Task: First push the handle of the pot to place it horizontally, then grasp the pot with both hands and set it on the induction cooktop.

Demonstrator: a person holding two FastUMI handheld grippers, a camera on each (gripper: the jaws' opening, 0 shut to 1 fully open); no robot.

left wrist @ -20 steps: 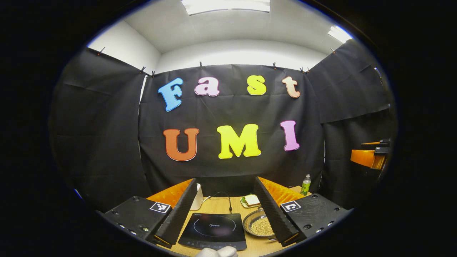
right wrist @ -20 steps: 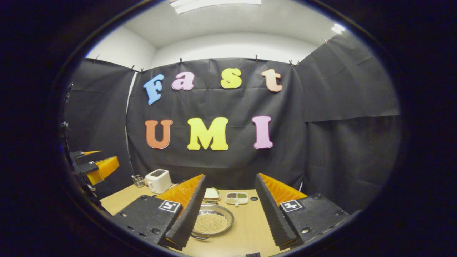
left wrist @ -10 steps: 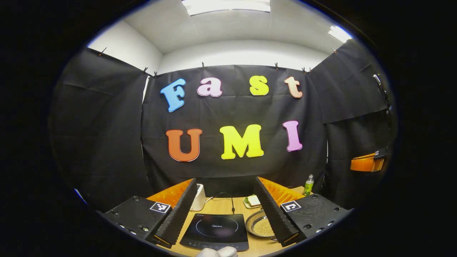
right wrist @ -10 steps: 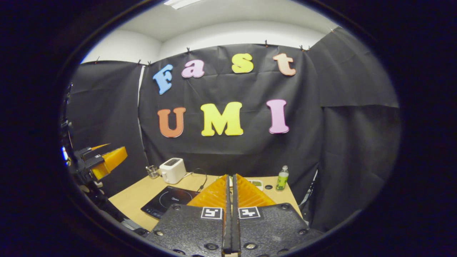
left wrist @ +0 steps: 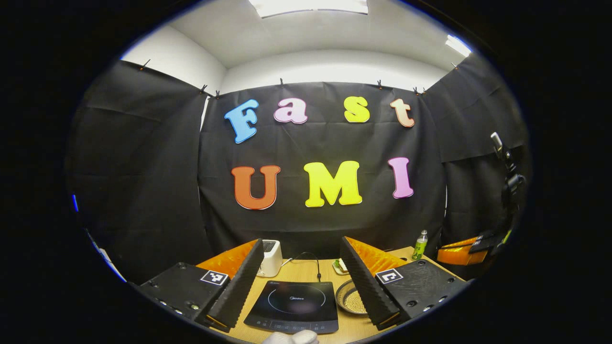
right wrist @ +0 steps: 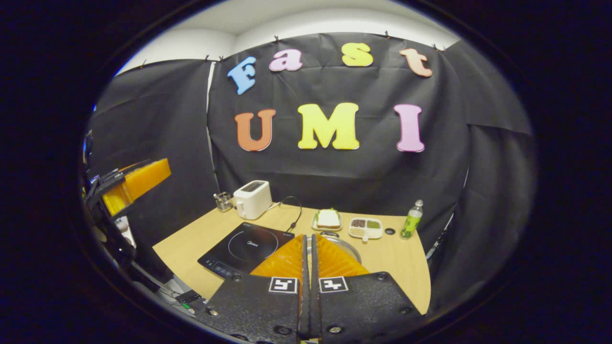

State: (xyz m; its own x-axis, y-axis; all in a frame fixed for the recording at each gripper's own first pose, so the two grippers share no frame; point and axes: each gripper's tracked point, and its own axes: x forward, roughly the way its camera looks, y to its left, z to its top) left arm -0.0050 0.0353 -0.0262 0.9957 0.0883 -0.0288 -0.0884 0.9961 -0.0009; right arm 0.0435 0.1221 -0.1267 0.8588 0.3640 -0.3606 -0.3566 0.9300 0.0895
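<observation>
Pot point(left wrist: 353, 300) sits beside induction cooktop point(left wrist: 294, 306), untouched.

Round pot point(left wrist: 353, 300) just beside black cooktop point(left wrist: 294, 306).

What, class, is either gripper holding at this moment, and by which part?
Nothing is held. The left gripper has its jaws wide apart above the induction cooktop. The right gripper has its jaws closed together on nothing, above the pot.

Black screwed tongs point(left wrist: 302, 282) — square markers (perhaps fiducials).
</observation>
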